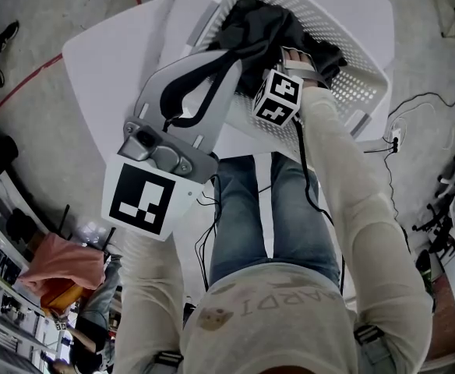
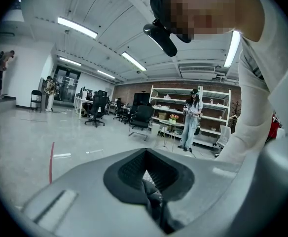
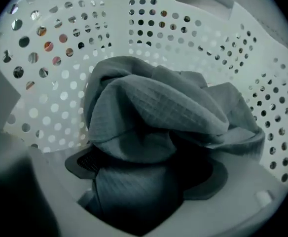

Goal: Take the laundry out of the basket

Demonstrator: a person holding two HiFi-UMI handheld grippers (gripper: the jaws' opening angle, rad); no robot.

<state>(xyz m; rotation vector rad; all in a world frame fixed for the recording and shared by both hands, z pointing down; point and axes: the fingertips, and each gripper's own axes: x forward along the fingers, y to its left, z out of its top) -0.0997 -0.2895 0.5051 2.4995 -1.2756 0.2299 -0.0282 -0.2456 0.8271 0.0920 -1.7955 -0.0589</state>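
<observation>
A white perforated basket [image 1: 352, 92] stands on a white table [image 1: 111, 61], with dark laundry [image 1: 266, 22] heaped inside it. My left gripper [image 1: 231, 57] is raised close to the head camera, its tips at the basket's near rim. In the left gripper view its jaws [image 2: 145, 171] meet in a V with a wrinkled strip of dark cloth [image 2: 156, 201] pinched between them. My right gripper, seen by its marker cube [image 1: 280, 93], reaches into the basket. There its jaws [image 3: 149, 167] hold a thick bunch of grey laundry [image 3: 154, 102]; their tips are hidden. The basket wall [image 3: 60, 58] lies behind.
The person's jeans-clad legs [image 1: 290, 209] are at the table's near edge. Cables [image 1: 414, 107] run over the floor on the right and a red line [image 1: 25, 80] on the left. Across the room are shelves [image 2: 183, 107], office chairs [image 2: 94, 110] and a standing person [image 2: 191, 120].
</observation>
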